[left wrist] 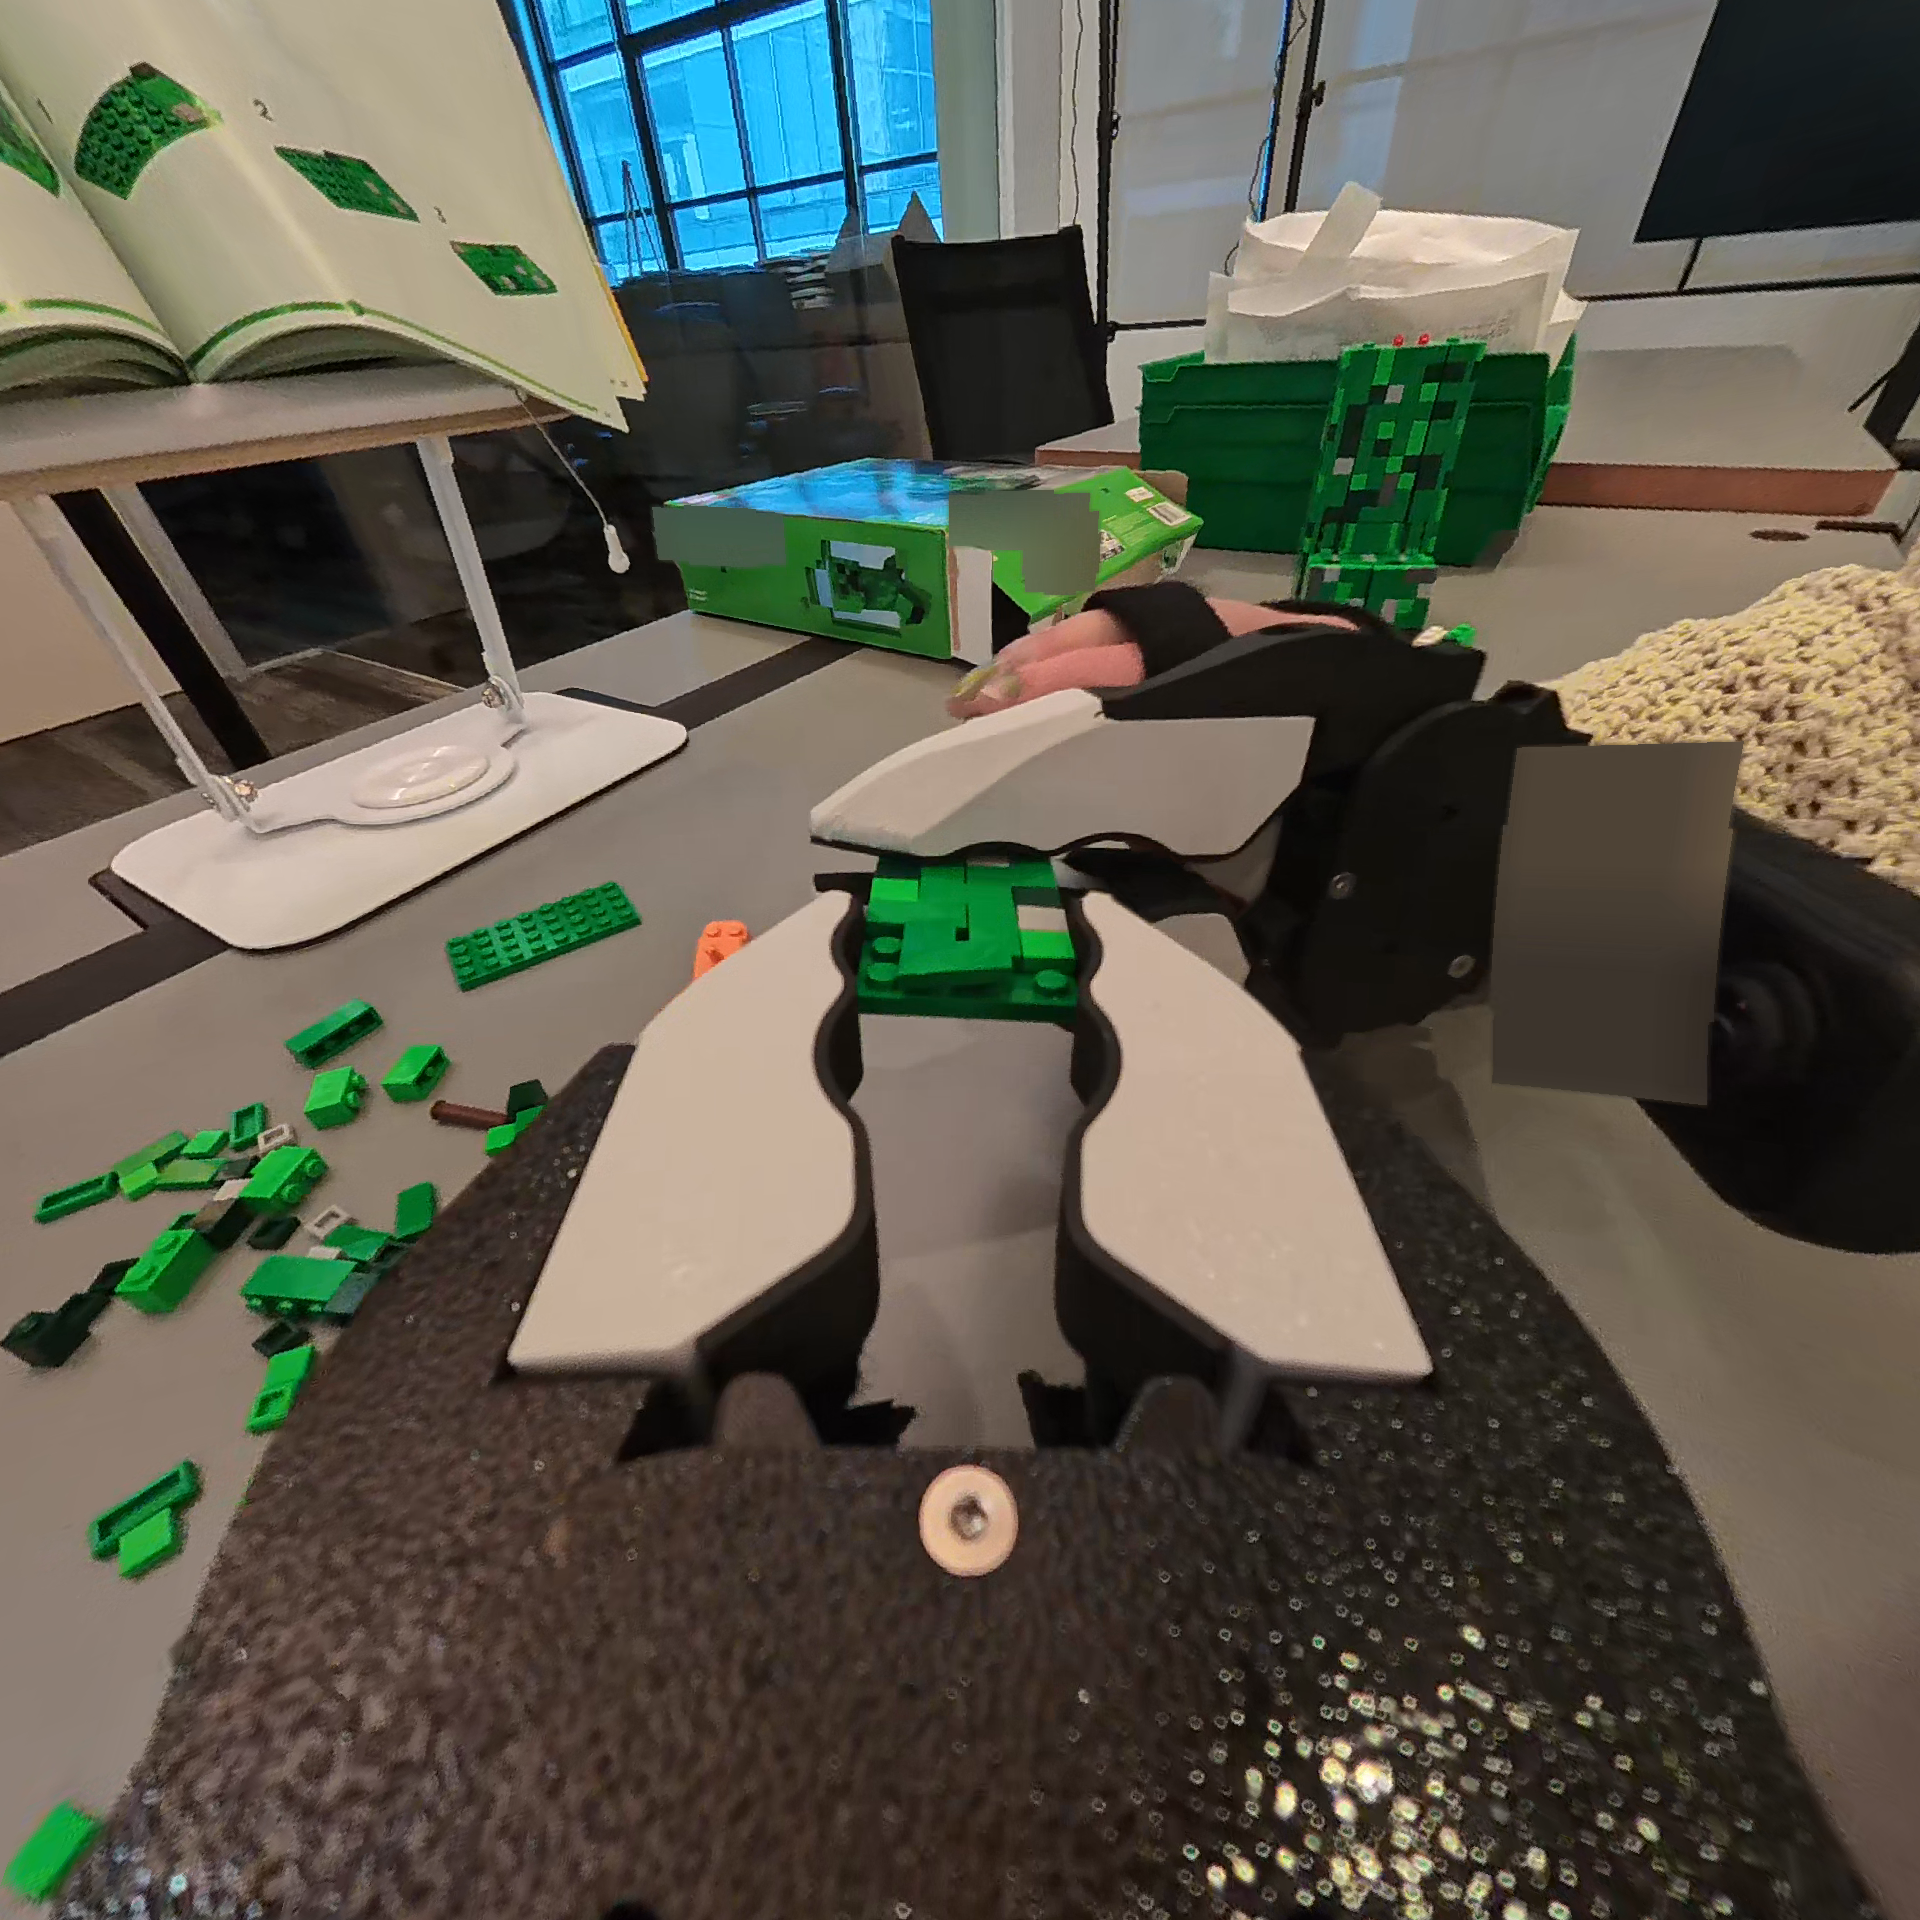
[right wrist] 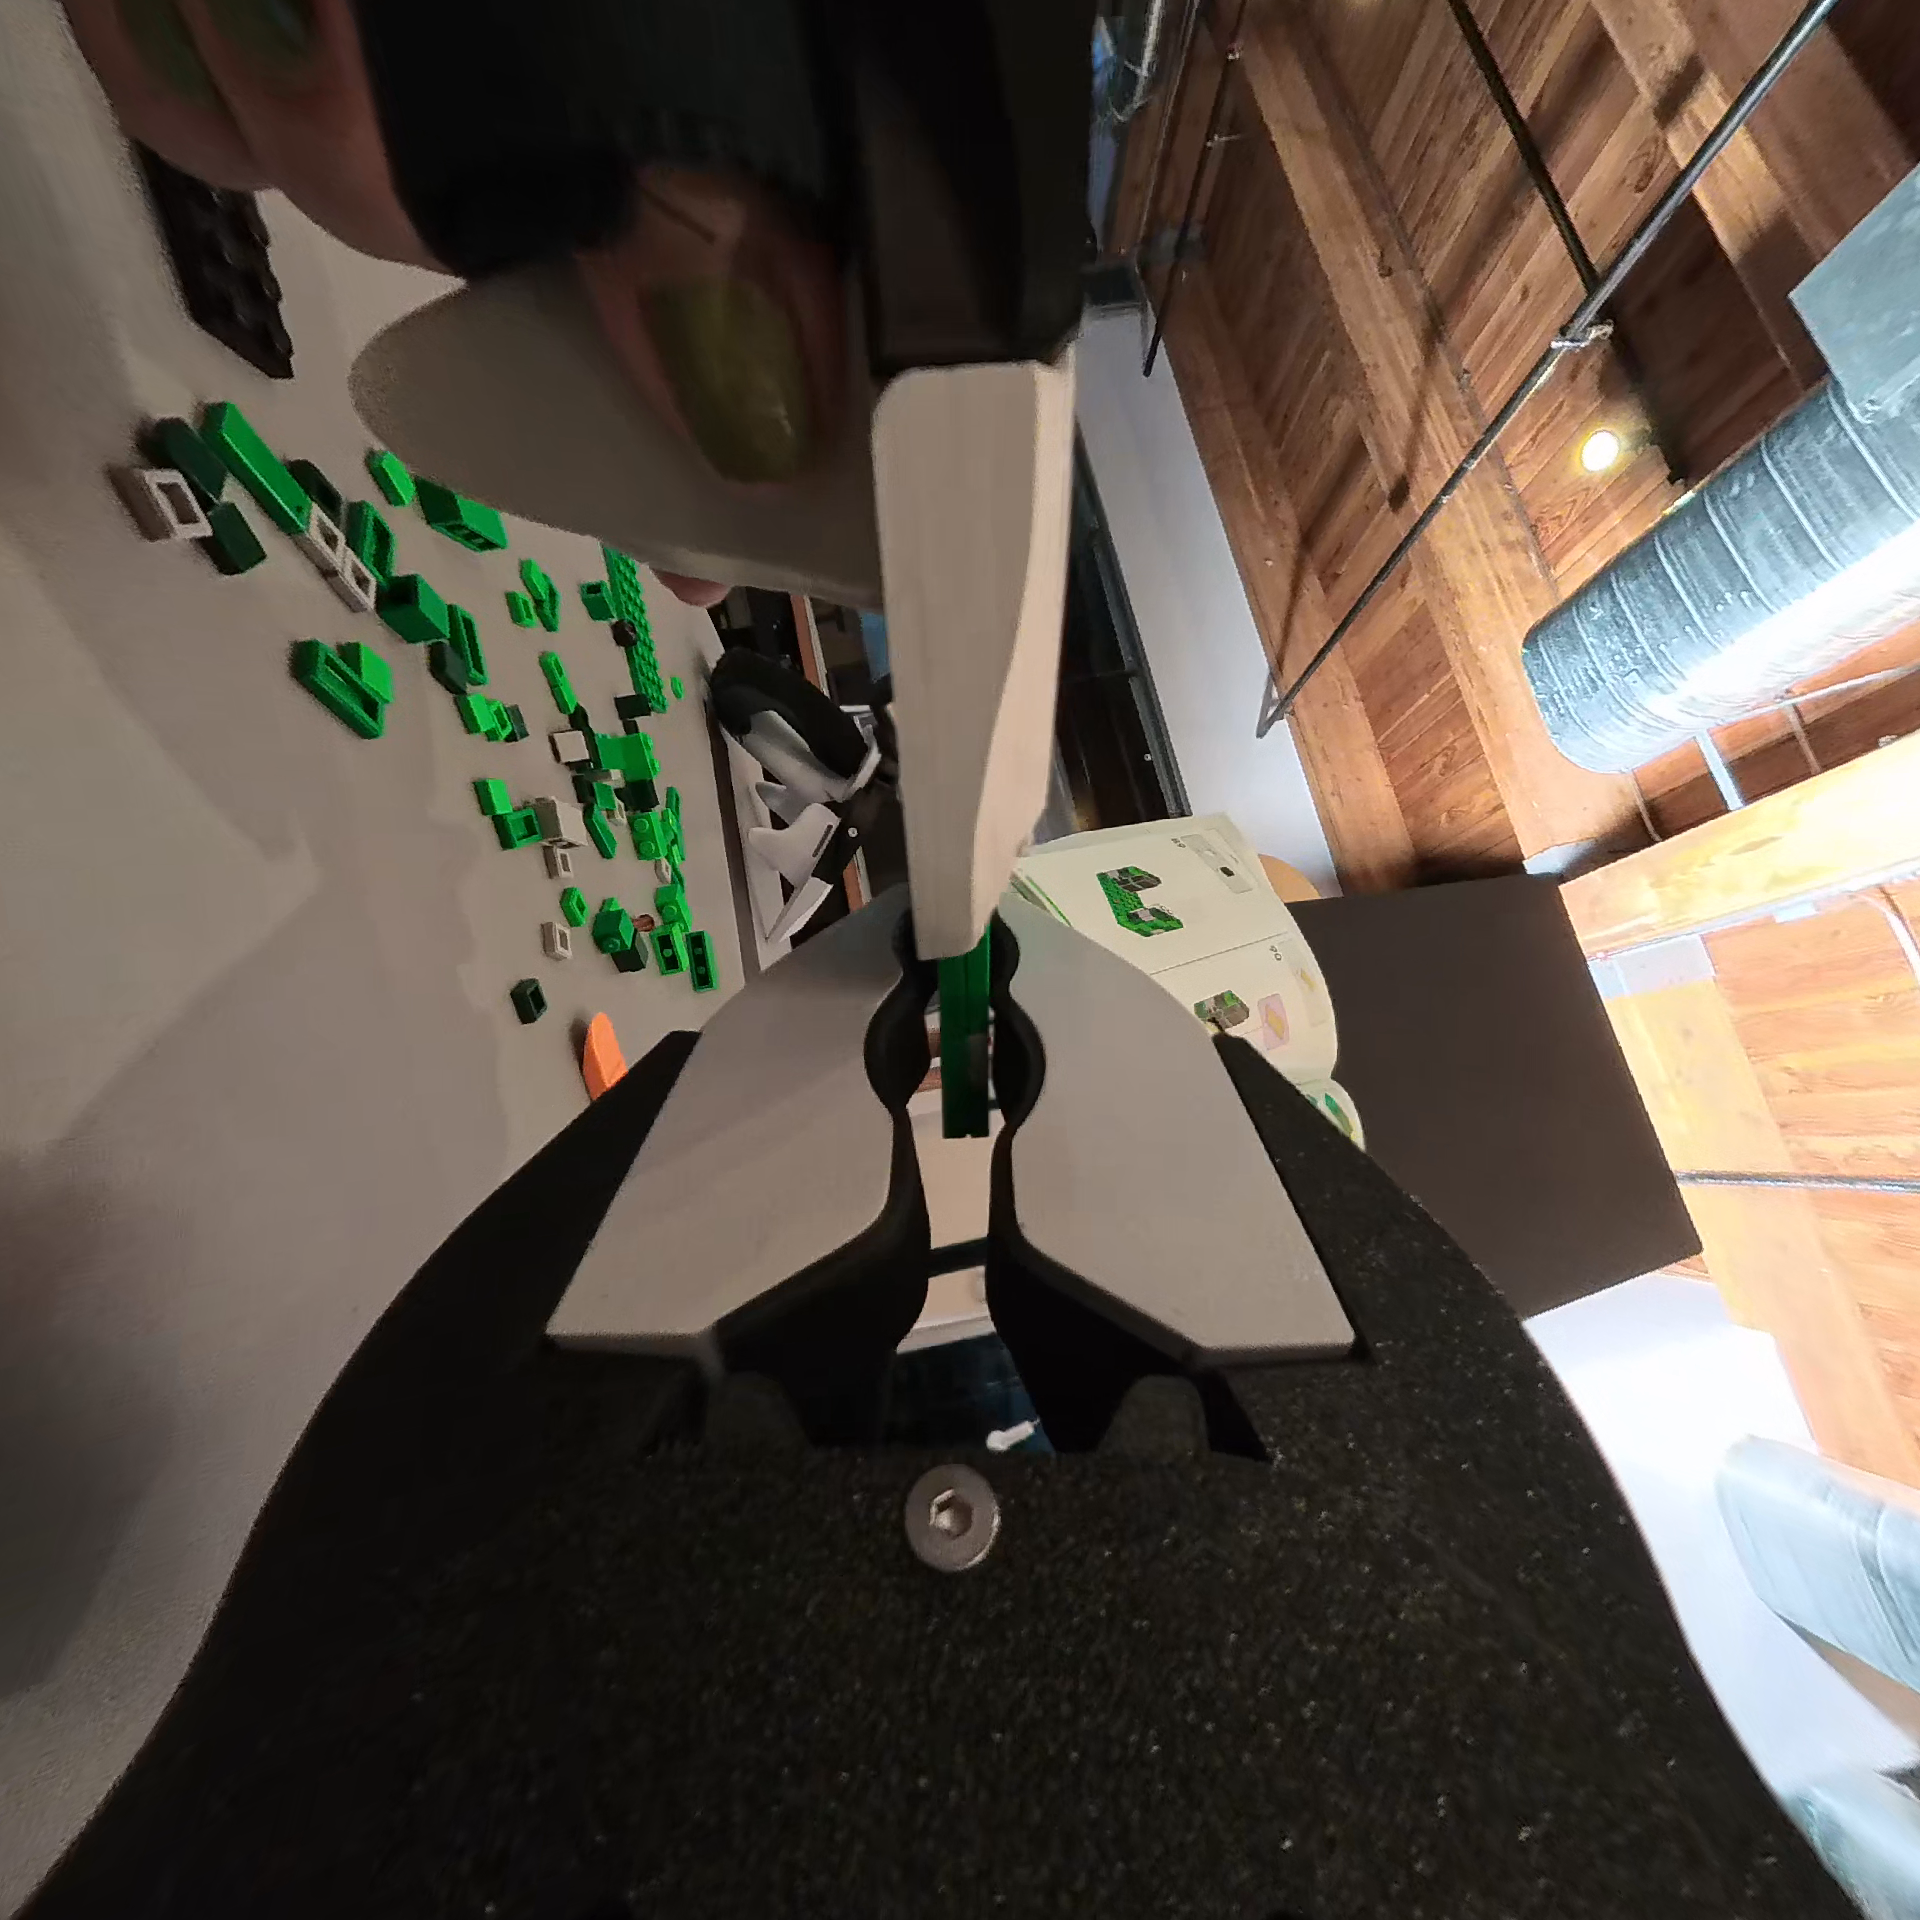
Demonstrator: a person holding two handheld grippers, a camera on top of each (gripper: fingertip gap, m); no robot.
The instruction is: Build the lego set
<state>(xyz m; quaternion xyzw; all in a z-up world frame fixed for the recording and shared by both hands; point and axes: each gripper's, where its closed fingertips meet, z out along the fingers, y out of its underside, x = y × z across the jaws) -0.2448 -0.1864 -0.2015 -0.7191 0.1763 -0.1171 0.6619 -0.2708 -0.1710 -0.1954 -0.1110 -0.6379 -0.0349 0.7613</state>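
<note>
A small green lego assembly, a plate with green, dark and grey tiles on top, is held above the grey table. My left gripper is shut on its two sides. My right gripper comes in from the right, turned on its side; its upper finger lies on the assembly's top, and the lower finger is hidden beneath. In the right wrist view the right gripper is shut on the assembly, seen edge-on. A left gripper finger crosses in front.
Several loose green bricks lie at left, with a green plate and an orange separator. An open instruction booklet sits on a white stand. Behind are the set's box, a built green figure and green bins. The grippers are tip to tip, or close to it.
</note>
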